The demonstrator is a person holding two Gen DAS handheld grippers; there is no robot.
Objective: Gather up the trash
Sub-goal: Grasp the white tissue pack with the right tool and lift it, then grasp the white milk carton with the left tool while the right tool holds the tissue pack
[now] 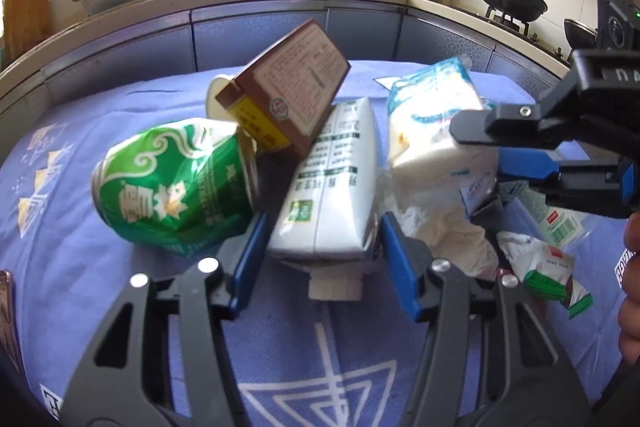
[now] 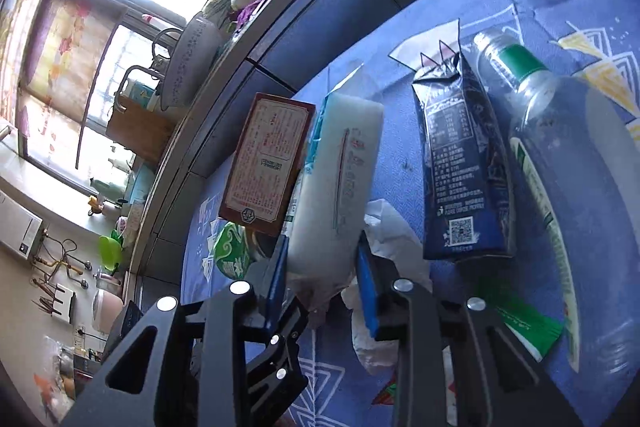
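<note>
Straddling the capped end of a white carton [image 1: 332, 183], the left gripper [image 1: 324, 255] stands spread wide, its blue pads on either side of the carton and not yet touching it. The carton lies flat on the blue cloth of the worktop [image 1: 120, 287], long axis running straight away from the gripper, cap [image 1: 335, 287] nearest. So the left gripper looks lined up to clench on it. Just left of the carton lies a dented green can [image 1: 176, 183] on its side. A brown box [image 1: 288, 99] leans tilted across both. To the right, the right gripper [image 2: 322, 267] has its jaws around the near end of a white tissue pack [image 2: 340, 175]; whether it presses the pack I cannot tell. Crumpled white paper [image 2: 384, 227] lies beneath. Further right lie a dark blue pouch [image 2: 464, 163] and a clear plastic bottle [image 2: 568, 163], side by side. Beyond the worktop's far edge run blue cabinet doors [image 1: 260, 31], a counter with bottles, and a bright window.
</note>
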